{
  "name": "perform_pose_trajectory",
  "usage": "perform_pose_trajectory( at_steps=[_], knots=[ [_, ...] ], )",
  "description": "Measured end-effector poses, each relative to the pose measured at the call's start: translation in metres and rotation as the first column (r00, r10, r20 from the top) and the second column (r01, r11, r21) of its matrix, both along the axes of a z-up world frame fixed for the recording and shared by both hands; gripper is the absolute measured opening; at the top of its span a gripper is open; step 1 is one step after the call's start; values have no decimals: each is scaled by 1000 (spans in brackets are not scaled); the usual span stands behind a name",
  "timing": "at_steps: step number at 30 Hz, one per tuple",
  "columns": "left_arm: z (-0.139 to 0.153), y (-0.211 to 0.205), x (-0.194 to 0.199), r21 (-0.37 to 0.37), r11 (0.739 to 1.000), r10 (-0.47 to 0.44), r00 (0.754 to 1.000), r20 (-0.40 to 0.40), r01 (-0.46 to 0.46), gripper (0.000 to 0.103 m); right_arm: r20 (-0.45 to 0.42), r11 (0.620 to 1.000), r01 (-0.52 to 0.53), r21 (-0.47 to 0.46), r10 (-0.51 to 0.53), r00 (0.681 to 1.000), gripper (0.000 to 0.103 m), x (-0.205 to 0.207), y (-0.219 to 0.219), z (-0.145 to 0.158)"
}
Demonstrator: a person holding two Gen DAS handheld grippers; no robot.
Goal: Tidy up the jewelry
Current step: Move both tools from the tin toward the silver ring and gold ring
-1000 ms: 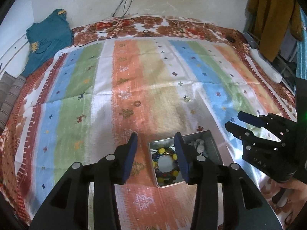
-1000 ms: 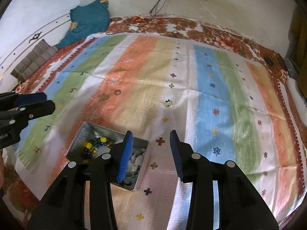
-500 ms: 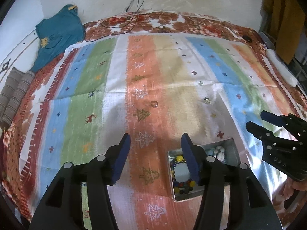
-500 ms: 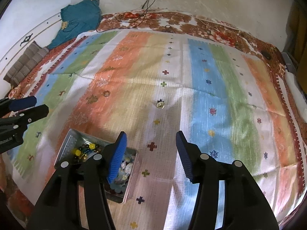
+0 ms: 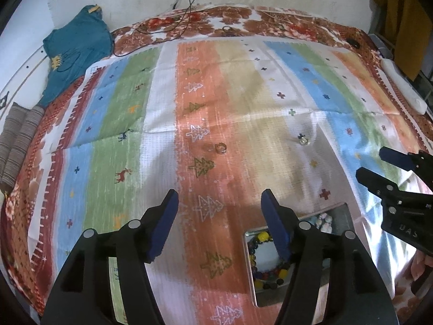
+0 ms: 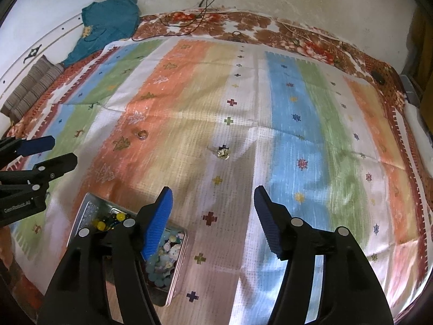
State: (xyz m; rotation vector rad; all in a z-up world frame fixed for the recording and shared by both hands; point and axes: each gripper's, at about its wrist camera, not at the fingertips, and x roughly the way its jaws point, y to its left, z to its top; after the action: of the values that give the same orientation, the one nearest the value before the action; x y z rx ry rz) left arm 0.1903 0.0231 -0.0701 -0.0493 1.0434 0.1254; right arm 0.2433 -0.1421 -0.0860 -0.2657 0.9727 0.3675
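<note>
A metal tin (image 5: 339,211) (image 6: 89,208) lies on the striped cloth, holding a multicoloured bead bracelet (image 5: 270,272) and pale beads (image 6: 170,249). A small ring (image 5: 220,147) (image 6: 142,134) rests on the orange stripe beyond it. A small silvery jewel (image 5: 304,141) (image 6: 223,153) sits farther right on the pale stripe. My left gripper (image 5: 219,203) hovers above the cloth left of the tin, its jaws opening with nothing between them. My right gripper (image 6: 211,199) hovers right of the tin, nearer than the jewel, its jaws also opening and empty.
The striped cloth (image 5: 121,124) covers a floral bedspread (image 5: 205,24). A teal garment (image 5: 75,51) and a folded striped cloth (image 5: 16,140) lie at the far left. Cables (image 5: 186,5) hang down the back wall. A white object (image 5: 403,86) lies at the right edge.
Both grippers' jaws have spread wider. Both hands moved forward and lower over the cloth, so the tin slid toward the lower right in the left view and lower left in the right view.
</note>
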Motion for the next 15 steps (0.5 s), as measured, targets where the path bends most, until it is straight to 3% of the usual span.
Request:
perform_pose_trajectory(
  at_steps=[5,15],
  knots=[
    [-11,8,14,-47,999,17,999,-34,-18,64,-29,1000,4,7,-3,1000,65,11,1,-8],
    [-24,13,34,-51,998,21,998,-56,-24,67,-66,1000,24,9,-24,998,65,34,2,-20]
  ],
)
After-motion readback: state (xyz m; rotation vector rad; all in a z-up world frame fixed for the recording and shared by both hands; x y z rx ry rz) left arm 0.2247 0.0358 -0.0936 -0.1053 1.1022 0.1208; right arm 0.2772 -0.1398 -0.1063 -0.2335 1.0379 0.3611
